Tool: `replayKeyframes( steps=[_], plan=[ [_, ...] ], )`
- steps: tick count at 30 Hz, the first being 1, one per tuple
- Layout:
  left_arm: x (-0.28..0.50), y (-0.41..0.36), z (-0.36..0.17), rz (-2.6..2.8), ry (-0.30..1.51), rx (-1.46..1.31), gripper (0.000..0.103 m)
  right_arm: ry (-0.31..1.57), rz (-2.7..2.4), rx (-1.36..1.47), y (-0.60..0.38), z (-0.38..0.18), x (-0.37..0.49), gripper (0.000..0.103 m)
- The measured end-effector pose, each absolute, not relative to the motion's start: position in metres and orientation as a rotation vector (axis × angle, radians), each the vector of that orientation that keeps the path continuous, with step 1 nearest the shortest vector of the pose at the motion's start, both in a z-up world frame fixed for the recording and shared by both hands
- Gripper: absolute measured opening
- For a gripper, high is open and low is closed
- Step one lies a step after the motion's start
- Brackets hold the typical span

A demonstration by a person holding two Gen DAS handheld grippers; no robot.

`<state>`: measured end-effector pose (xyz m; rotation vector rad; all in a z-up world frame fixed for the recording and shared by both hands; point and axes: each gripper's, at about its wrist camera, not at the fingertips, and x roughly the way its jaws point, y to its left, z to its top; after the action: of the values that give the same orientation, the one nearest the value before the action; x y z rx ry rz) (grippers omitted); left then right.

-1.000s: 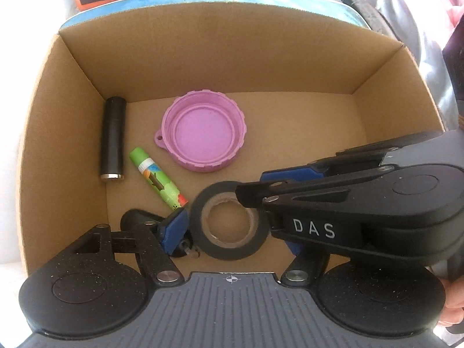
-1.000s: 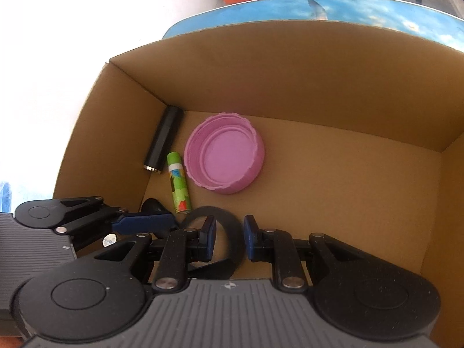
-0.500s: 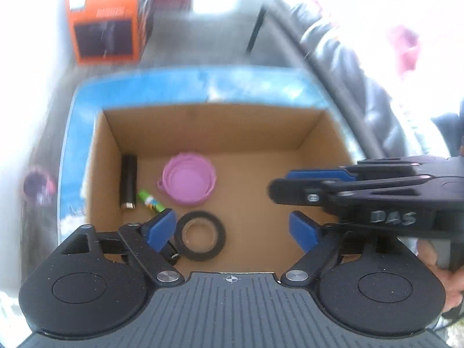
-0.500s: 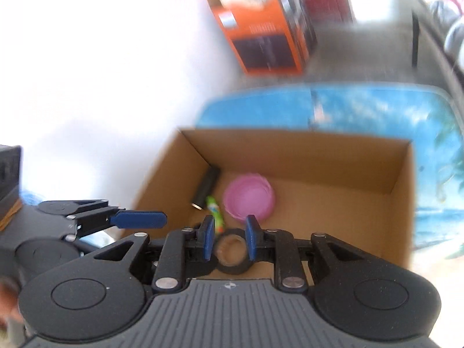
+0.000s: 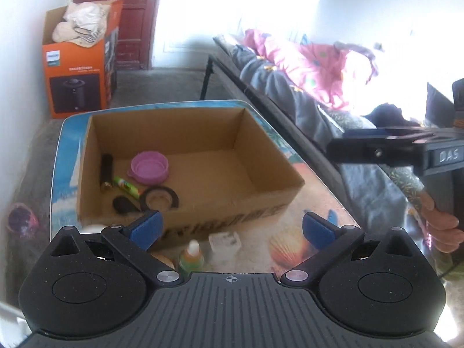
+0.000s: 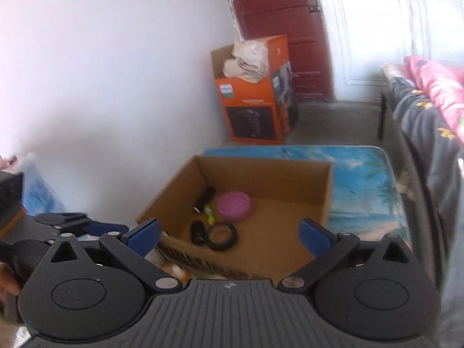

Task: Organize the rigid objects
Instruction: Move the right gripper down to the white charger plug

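Note:
An open cardboard box (image 5: 261, 159) (image 6: 324, 203) stands on the table. Inside it lie a pink lid (image 5: 149, 166) (image 6: 234, 205), a black cylinder (image 5: 106, 171) (image 6: 206, 195), a green glue stick (image 5: 126, 186) (image 6: 209, 217), a black tape roll (image 5: 159, 198) (image 6: 221, 235) and a small black object (image 5: 121, 204) (image 6: 197, 232). My left gripper (image 5: 230, 229) is open and empty, held above the box's near side. My right gripper (image 6: 229, 233) is open and empty, also raised; it shows at the right of the left wrist view (image 5: 377, 145).
The table (image 5: 313, 203) (image 6: 365, 174) has a beach print. A small green bottle (image 5: 191, 258) and a white cube (image 5: 224, 242) stand in front of the box. An orange carton (image 5: 78, 87) (image 6: 255, 110) stands on the floor behind. A bed with bedding (image 5: 304, 66) runs along the right.
Both grippers have pulled up and back out of the box. The right gripper has let go of the tape roll and opened wide; the roll lies in the box.

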<state>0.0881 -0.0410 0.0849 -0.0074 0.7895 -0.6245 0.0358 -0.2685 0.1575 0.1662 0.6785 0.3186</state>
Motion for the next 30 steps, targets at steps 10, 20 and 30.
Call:
replayKeyframes(
  steps=[10,20,30],
  plan=[
    [0.063,-0.021,0.041,-0.576,0.773,-0.109,0.103,0.658,0.143,0.025,-0.233,0.138,0.010,0.103],
    [0.032,-0.039,0.015,-0.530,0.596,0.022,0.103,0.469,0.203,0.138,-0.250,0.121,-0.021,0.103],
    [0.021,-0.087,-0.022,-0.570,0.592,0.148,0.102,0.498,0.147,0.287,-0.277,0.079,-0.033,0.103]
  ],
)
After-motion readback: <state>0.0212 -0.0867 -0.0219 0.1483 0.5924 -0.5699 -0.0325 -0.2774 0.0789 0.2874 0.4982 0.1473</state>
